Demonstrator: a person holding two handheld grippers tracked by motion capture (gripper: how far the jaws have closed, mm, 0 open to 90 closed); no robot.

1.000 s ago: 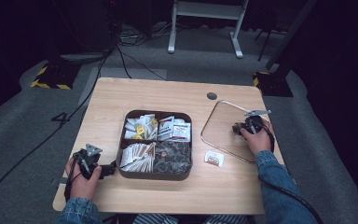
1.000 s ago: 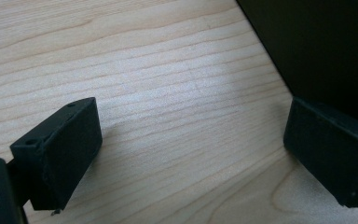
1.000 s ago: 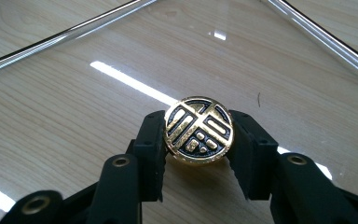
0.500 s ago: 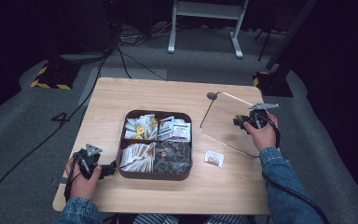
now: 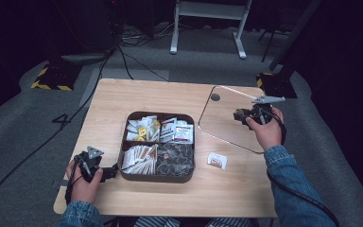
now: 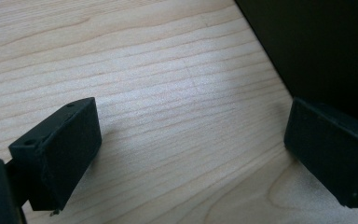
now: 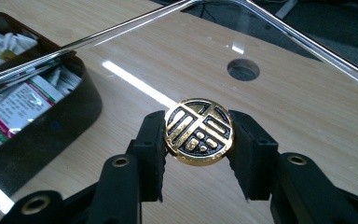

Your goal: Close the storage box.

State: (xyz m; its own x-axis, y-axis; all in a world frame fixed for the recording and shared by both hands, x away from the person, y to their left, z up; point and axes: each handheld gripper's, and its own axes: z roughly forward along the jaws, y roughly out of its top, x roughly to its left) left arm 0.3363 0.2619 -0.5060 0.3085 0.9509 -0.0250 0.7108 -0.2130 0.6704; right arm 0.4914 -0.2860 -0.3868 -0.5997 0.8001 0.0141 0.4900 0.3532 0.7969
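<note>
The right hand-held gripper (image 7: 199, 140) clamps the round gold-and-black knob (image 7: 199, 131) of a clear glass lid with a rounded square outline (image 5: 222, 124), one black jaw on each side of the knob. The lid hangs tilted over the right part of the light wooden surface (image 5: 123, 101), its far edge raised and its near edge low by the wood, just right of the dark four-compartment tray (image 5: 157, 177). The tray holds white and coloured sachets in its far compartments, paper sticks at near left and dark pieces at near right. A small white packet (image 5: 217, 160) lies on the surface between the tray and the lid's near corner. The left hand-held gripper (image 6: 191, 154) rests low at the tray's near-left corner, jaws well apart with only bare wood between them.
</note>
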